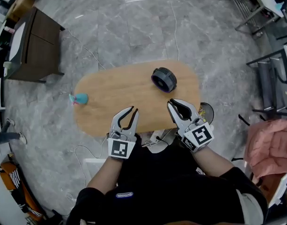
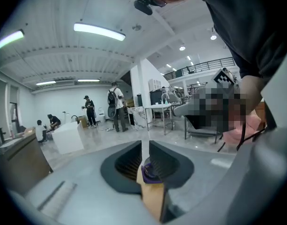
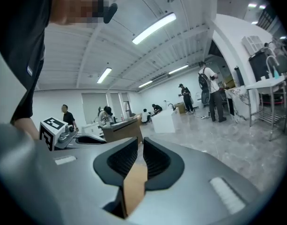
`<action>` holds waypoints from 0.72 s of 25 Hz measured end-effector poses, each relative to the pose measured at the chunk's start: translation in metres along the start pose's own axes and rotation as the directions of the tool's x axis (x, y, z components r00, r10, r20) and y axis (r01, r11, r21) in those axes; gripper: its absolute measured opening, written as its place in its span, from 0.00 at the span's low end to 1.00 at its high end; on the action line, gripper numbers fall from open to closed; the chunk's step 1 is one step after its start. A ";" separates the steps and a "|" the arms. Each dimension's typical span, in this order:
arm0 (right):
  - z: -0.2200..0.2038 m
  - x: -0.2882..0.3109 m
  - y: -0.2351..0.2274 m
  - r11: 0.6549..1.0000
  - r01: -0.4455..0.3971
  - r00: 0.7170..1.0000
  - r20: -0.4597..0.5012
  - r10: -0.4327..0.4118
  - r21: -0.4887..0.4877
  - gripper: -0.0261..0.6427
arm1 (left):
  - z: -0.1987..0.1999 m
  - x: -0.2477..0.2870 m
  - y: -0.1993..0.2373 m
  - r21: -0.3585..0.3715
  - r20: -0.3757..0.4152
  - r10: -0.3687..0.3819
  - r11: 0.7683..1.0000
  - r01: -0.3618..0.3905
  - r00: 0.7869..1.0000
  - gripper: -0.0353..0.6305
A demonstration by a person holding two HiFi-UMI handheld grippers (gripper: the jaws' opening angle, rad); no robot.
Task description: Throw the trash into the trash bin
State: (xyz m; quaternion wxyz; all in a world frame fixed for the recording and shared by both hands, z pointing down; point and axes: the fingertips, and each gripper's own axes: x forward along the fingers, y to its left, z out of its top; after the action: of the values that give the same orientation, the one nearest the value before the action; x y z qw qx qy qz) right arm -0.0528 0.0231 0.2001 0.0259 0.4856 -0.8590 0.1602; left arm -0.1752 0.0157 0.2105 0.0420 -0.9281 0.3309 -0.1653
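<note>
Over table: left gripper, right gripper level.

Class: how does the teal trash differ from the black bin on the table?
The teal trash is small and bright; the black bin is larger and dark. The trash lies at the left edge of the table; the bin stands nearer its right end. Both rest on it.

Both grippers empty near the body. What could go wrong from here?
The teal trash lies right at the wooden table's left edge; a sideways nudge could knock it off. The small round bin stands loose on the table, so a careless drop may tip it. The left gripper and right gripper are shut; they must open first.
</note>
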 end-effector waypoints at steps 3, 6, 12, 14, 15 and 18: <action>0.052 0.004 0.036 0.990 -0.144 0.988 0.054 0.143 0.010 0.16 | 0.047 -0.033 0.018 -0.078 0.021 0.077 0.994 -0.075 0.997 0.11; 0.118 0.007 0.078 0.946 -0.322 0.936 0.159 0.315 0.024 0.22 | 0.099 -0.058 0.039 -0.109 0.063 0.120 0.988 -0.113 0.991 0.06; 0.203 -0.025 0.141 0.881 -0.469 0.846 0.253 0.469 -0.062 0.23 | 0.191 -0.102 0.043 -0.095 0.167 0.144 0.987 -0.129 0.975 0.05; 0.218 -0.034 0.147 0.867 -0.494 0.831 0.260 0.493 -0.064 0.20 | 0.213 -0.109 0.043 -0.090 0.188 0.138 0.988 -0.123 0.972 0.05; 0.223 -0.037 0.148 0.864 -0.500 0.828 0.256 0.498 -0.063 0.16 | 0.222 -0.111 0.044 -0.084 0.199 0.134 0.989 -0.119 0.971 0.05; 0.229 -0.041 0.153 0.859 -0.507 0.836 0.205 0.509 -0.069 0.08 | 0.239 -0.113 0.043 -0.062 0.214 0.122 0.992 -0.111 0.969 0.05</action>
State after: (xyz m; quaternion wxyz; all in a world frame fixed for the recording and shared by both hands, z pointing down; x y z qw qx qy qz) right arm -0.1350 0.0613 -0.0638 -0.1081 0.2548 -0.9555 0.1024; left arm -0.2037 0.0455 -0.0540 0.0645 -0.9203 0.3823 -0.0517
